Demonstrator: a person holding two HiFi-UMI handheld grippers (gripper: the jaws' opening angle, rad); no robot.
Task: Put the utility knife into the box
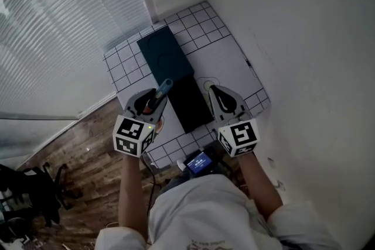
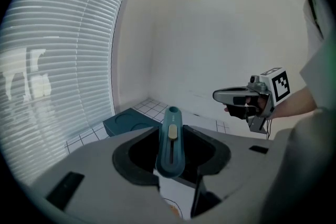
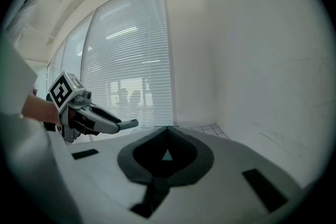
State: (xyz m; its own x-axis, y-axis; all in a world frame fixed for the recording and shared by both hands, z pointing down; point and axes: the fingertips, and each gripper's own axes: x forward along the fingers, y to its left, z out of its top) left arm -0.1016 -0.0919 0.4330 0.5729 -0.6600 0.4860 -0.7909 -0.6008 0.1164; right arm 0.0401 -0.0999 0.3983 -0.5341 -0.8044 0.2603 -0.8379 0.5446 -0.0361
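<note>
A teal utility knife (image 1: 164,87) with a pale slider (image 2: 171,132) sticks forward out of my left gripper (image 1: 153,98), which is shut on its handle. It hangs above the near left side of a black open box (image 1: 191,105) on the white tiled table (image 1: 234,61). A dark teal box part (image 1: 164,55) with round embossings lies just beyond, touching the black one; it also shows in the left gripper view (image 2: 128,122). My right gripper (image 1: 213,91) floats over the box's right edge, jaws together with nothing in them (image 3: 167,131). Each gripper sees the other (image 2: 236,96) (image 3: 94,120).
Window blinds (image 1: 53,26) run along the left and a white wall (image 1: 304,38) stands on the right. The table's near edge is by my body; wooden floor (image 1: 82,155) and an office chair (image 1: 29,190) lie lower left. A small blue device (image 1: 199,162) hangs at my waist.
</note>
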